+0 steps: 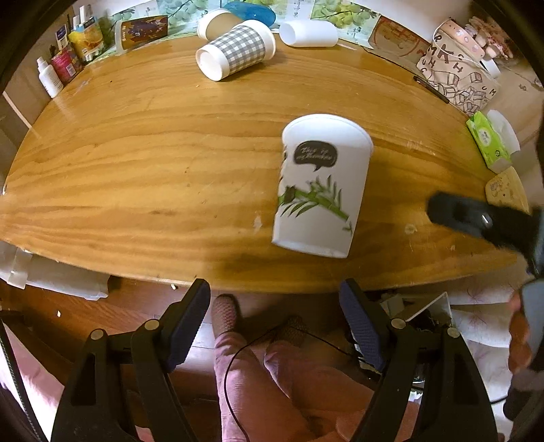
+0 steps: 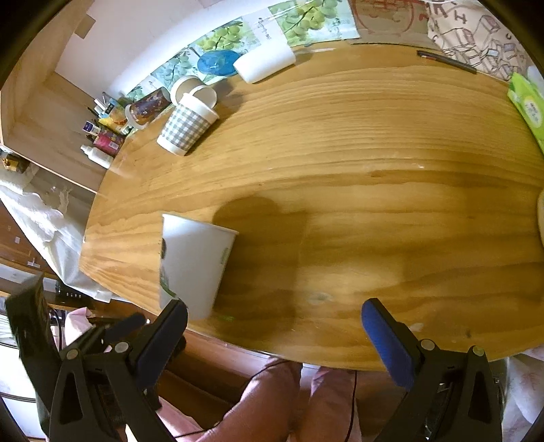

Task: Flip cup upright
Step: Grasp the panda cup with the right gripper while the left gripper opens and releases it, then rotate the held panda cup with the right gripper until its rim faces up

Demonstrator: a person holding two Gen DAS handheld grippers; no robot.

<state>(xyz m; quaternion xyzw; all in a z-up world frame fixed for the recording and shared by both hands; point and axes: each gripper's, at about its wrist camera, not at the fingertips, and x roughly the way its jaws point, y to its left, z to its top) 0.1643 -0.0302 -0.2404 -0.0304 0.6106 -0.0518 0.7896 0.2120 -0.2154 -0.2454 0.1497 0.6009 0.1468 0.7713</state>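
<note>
A white paper cup with a bamboo print (image 1: 321,190) stands on the wooden table (image 1: 142,176) near its front edge, wide rim up. It also shows in the right wrist view (image 2: 193,261), at the left. My left gripper (image 1: 273,323) is open and empty, hanging off the front edge just short of the cup. My right gripper (image 2: 273,326) is open and empty, to the right of the cup at the table's edge. One right finger (image 1: 469,217) shows in the left wrist view, apart from the cup.
A grey checked cup (image 1: 234,51) lies on its side at the back, with a brown cup (image 1: 217,22) and a white cup (image 1: 307,32) lying near it. Bottles (image 1: 64,61) stand back left. A patterned bag (image 1: 455,74), a pen (image 1: 431,89) and a tissue pack (image 1: 489,146) are at the right.
</note>
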